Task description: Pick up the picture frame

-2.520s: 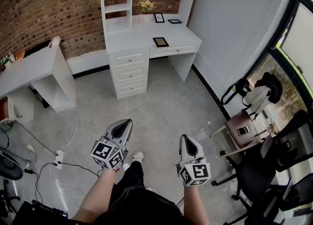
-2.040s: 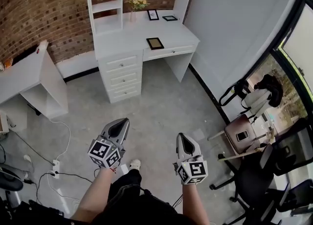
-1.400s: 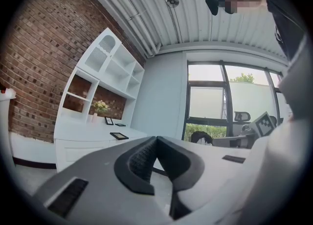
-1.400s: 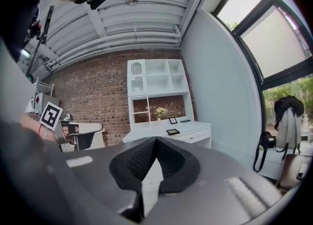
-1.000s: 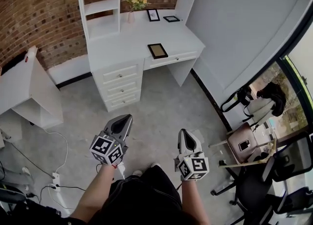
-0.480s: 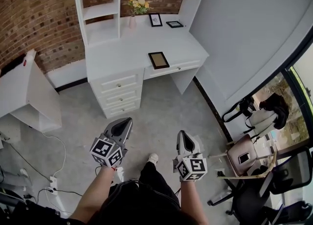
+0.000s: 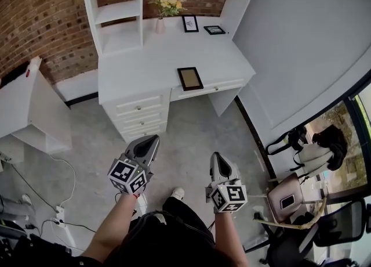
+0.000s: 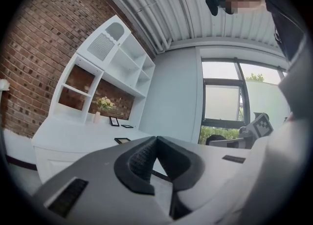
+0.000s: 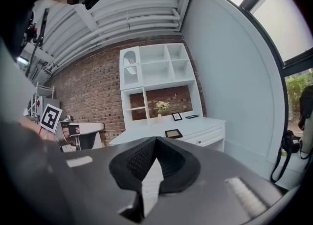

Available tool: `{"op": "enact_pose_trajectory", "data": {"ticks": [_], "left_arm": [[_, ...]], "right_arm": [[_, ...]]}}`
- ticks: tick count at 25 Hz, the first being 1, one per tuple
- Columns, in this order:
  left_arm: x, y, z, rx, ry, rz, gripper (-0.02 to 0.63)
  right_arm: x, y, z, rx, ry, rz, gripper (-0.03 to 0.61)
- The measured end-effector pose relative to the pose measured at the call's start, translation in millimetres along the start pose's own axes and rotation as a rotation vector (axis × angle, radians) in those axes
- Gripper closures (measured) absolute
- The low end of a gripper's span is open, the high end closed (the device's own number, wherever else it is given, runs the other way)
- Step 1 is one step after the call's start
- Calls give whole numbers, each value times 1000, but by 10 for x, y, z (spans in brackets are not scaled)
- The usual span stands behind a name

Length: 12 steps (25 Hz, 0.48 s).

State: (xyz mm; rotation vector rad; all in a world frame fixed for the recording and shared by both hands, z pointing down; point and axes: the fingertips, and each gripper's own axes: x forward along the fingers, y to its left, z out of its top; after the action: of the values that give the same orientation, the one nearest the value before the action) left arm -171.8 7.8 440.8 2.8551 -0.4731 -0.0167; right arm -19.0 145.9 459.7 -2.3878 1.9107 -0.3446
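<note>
White desk [image 7: 139, 68] w/ flat rect. picture frame [image 7: 190, 78] (rough brick wall [image 7: 46, 10] behind)

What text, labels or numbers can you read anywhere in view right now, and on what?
No readable text anywhere.
The left gripper and right gripper carry only square code patterns, no letters.
The picture frame at the desk front: too small to read.
The upright frame and flat frame behind: too small.

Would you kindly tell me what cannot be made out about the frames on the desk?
Picture frame lying flat: its picture is too small, head view.
Upright frame and dark frame beside it: contents too small, every view.
Desk, left gripper view: right part hidden behind the left claw.
</note>
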Motion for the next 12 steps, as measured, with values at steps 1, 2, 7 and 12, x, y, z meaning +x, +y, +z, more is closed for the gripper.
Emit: {"op": "enact_pose_trajectory", "data": {"ticks": [1,2,7,12], "left_arm": [[61,10,-2,-1,2,3,621],[119,18,-8,-1,6,6,621],[358,83,-24,0,14,28,621],[591,141,-69,-4,22,61,621]], "right_arm": [[46,-65,2,5,5,-2,575],[89,-130,3,11,8,-5,575],[305,-332,6,24,21,13,575],[522,-501,-11,56,28,53,575]]}}
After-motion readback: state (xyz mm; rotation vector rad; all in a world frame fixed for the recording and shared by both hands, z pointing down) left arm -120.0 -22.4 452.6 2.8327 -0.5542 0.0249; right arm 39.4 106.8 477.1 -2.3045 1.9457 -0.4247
